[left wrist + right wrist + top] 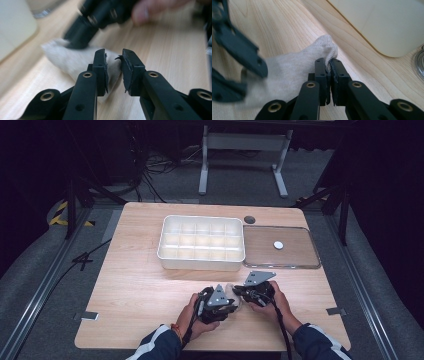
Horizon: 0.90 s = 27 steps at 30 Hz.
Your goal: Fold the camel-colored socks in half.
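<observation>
Two hand-held grippers work on one small beige sock (287, 72) that lies on the table (135, 290) near its front edge, just in front of one white compartment tray (201, 242). Beside that tray sits one clear flat lid (295, 252) with one white disc (278, 245) on it. The right hand-held gripper (329, 65) is clamped tight on the sock's rounded end, its jaws pressed together with the knit pinched between them. The left hand-held gripper (114, 61) holds the sock's other end: fabric sits between its jaws, which stand a little apart, and whether both pads press on it I cannot tell. The sock's long axis runs roughly across the table, left to right, between the two hand-held grippers, which face each other from either end of it; in the high view it is mostly hidden beneath them.
</observation>
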Each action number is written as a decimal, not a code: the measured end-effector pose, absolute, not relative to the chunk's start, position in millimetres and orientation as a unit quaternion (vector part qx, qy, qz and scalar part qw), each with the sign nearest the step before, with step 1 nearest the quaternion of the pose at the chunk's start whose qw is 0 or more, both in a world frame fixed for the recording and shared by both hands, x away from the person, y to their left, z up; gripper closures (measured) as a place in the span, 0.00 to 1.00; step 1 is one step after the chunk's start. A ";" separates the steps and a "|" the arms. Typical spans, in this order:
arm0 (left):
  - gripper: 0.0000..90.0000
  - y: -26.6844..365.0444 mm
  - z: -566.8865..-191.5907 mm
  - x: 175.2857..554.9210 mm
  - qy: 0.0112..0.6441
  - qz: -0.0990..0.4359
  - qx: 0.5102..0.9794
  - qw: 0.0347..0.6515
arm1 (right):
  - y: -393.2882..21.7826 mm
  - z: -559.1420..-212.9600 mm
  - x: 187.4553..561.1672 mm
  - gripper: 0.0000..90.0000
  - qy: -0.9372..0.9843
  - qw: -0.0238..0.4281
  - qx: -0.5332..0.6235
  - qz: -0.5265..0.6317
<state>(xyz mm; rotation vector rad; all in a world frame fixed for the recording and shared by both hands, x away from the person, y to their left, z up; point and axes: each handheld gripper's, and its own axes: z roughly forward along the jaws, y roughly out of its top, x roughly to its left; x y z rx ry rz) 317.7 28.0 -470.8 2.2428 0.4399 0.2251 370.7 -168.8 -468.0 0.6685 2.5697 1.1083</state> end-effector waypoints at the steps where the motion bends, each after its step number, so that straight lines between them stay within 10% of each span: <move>1: 0.84 27.5 -472.7 317.2 0.179 0.088 0.886 0.418 | -168.9 -467.7 370.8 0.94 0.885 0.130 0.231 0.383; 27: 0.86 30.0 -477.3 319.1 0.194 0.080 0.879 0.429 | -159.3 -443.6 370.1 0.88 0.865 0.120 0.192 0.447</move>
